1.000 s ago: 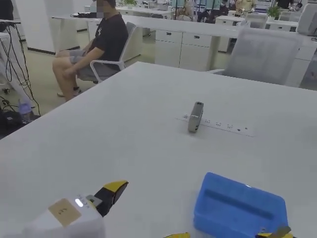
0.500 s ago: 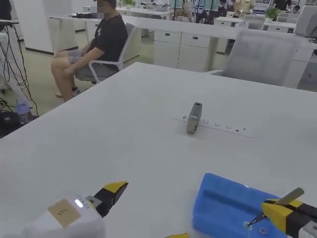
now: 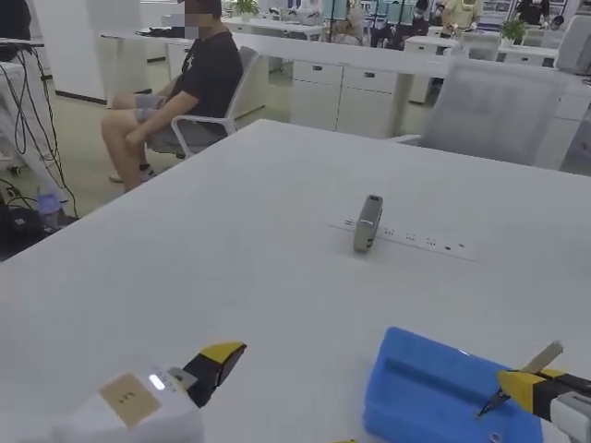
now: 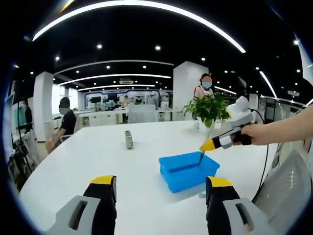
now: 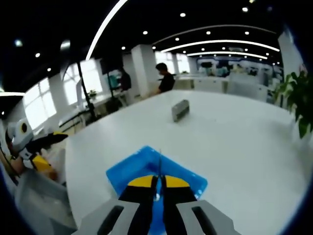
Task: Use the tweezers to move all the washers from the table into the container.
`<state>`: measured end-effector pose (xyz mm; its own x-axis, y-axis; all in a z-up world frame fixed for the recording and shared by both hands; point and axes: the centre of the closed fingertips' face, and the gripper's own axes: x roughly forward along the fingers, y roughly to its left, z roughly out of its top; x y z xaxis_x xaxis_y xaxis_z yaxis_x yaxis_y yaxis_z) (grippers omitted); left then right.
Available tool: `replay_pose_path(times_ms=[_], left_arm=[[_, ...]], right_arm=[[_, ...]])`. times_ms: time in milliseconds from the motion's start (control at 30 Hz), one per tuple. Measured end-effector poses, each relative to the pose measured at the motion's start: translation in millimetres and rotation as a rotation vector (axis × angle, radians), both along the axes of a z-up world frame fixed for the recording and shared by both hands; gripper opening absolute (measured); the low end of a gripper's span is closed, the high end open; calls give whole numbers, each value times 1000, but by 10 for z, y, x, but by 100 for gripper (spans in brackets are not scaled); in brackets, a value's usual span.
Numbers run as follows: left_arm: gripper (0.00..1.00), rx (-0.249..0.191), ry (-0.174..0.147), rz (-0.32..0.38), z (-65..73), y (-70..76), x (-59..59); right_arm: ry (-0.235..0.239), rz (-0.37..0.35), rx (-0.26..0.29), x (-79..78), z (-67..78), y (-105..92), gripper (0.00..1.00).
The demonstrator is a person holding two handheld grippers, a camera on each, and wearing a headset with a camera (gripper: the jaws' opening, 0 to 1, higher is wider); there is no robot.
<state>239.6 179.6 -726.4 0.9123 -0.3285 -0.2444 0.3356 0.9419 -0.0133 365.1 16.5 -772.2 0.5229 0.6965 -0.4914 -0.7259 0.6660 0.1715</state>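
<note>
The blue container stands on the white table near its front right. My right gripper hovers over the container's right part, shut on thin tweezers whose tips point down into it. A small ring, seemingly a washer, lies on the container floor. In the right gripper view the tweezers stick out from the closed jaws above the container. My left gripper waits open at the front left, left of the container. A tiny speck lies on the table beside the container.
A grey block stands by a socket strip at mid-table. A person sits on a chair beyond the far left corner. An office chair stands at the far edge. A potted plant is on the table.
My right gripper with the tweezers has come in from the lower right over the container, then lifted slightly. The left gripper has stayed where it was.
</note>
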Motion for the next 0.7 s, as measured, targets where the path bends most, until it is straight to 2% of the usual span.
replay_pose_path(times_ms=[267,533,700], left_arm=[[74,7,7,-4,-19,-3,-1],[73,11,12,-4,-30,-1,-3],[73,15,14,-6,-35,-4,-5]], right_arm=[[20,12,-49,62,-180,-5,2],[27,17,-79,172,-300,-79,2],[16,25,-98,152,-316,-85,3]])
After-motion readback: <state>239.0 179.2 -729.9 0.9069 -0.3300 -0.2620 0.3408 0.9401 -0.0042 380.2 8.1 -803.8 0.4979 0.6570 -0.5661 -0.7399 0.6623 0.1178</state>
